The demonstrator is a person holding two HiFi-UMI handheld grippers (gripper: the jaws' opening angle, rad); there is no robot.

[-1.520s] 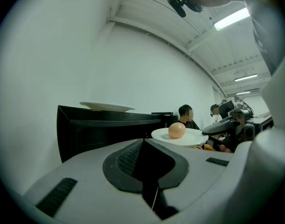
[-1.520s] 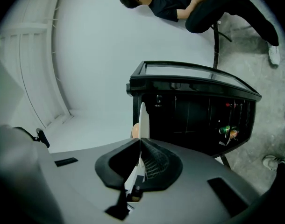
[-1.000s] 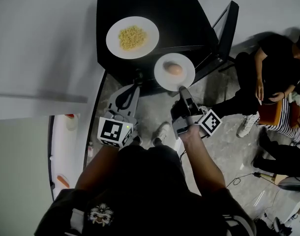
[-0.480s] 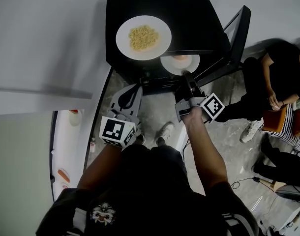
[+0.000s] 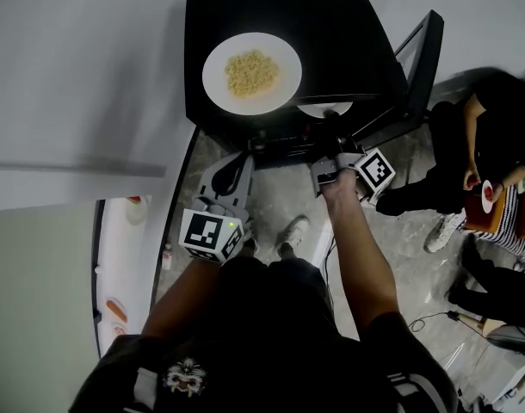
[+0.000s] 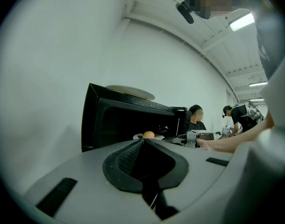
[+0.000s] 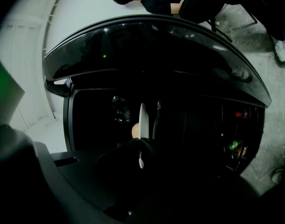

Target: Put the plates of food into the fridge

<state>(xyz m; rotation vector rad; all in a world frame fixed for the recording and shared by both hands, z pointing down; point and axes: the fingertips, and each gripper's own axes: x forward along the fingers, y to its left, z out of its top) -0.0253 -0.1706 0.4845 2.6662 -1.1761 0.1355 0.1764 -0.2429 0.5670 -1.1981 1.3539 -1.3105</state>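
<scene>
The right gripper, clamped on the small round white plate, had carried it into the open black fridge. The left gripper stayed closed and empty. The large white plate of yellow food still waited on top.

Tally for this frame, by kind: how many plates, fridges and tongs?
Plates: 2 (plate of yellow food on the fridge top; egg plate in the right tongs at the fridge's opening)
Fridge: 1
Tongs: 2 (left tongs shut, empty; right tongs)
Total: 5

The fridge hides most of the small plate (only its near rim shows).
</scene>
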